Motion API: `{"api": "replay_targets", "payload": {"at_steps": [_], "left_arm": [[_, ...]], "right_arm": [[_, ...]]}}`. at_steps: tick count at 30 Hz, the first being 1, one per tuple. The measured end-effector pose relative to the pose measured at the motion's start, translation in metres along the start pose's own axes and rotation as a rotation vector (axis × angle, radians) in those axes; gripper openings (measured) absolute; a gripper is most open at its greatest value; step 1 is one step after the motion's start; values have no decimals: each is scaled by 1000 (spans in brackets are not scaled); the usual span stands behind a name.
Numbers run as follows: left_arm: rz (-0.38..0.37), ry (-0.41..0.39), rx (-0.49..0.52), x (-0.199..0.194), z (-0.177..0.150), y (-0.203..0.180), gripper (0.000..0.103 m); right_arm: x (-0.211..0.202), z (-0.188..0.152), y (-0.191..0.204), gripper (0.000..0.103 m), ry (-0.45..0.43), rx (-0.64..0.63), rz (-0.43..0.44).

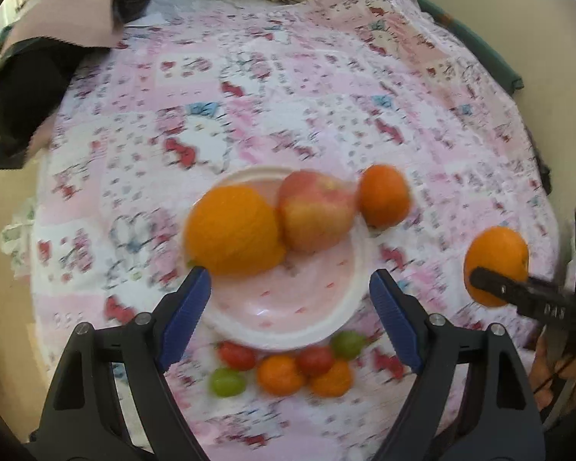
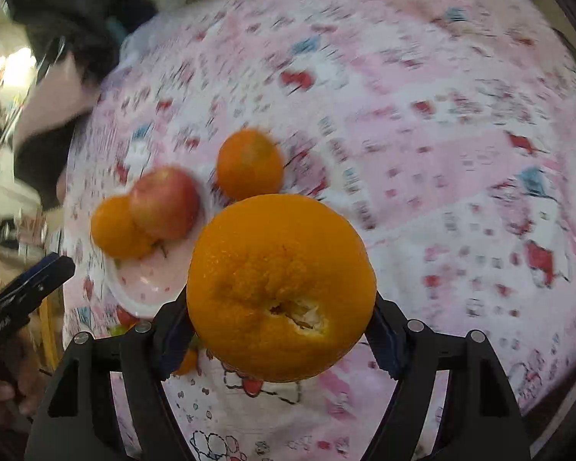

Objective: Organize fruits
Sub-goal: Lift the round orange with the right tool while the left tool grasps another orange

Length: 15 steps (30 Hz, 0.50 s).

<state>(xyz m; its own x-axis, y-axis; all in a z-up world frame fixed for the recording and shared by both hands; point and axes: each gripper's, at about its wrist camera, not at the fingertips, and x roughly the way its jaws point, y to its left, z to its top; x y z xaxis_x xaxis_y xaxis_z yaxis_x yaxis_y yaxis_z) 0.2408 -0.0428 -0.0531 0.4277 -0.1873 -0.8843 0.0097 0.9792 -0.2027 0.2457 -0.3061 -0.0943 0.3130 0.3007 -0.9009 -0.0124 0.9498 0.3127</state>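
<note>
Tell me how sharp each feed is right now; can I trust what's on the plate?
Left wrist view: motion blur smears the cloth print and the small fruits, but the plate with large orange and apple reads clearly. Right wrist view: background streaked, yet the held orange in the right gripper is sharp. Fisheye bends the edges in both.

Both tools share one build. The left tongs (image 1: 290, 284) have matte black plastic arms with triangular cut-outs, round silver screws at the pivots, and ribbed blue pads (image 1: 188, 315) on the fingers. The right tongs (image 2: 280, 319) show the same black frame, silver screws and blue pads (image 2: 384, 342). Pale lettering, blurred, marks the black finger beside the bare-skinned right hand (image 1: 556, 368).
</note>
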Motion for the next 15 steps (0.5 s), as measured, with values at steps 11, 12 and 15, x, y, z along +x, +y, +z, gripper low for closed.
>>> {"api": "replay_targets", "payload": {"at_steps": [11,12,15], "left_arm": [[7,66,47,49,54,-81,82],[-6,84,35,56,58,-87,82],[-26,140,-25,84,72,-99,82]], "right_arm": [[-16,1,-47,80,-74,212,71],[-16,1,-50,80,-74,228,71],[-15,4,-57,80,-66,266,89]]}}
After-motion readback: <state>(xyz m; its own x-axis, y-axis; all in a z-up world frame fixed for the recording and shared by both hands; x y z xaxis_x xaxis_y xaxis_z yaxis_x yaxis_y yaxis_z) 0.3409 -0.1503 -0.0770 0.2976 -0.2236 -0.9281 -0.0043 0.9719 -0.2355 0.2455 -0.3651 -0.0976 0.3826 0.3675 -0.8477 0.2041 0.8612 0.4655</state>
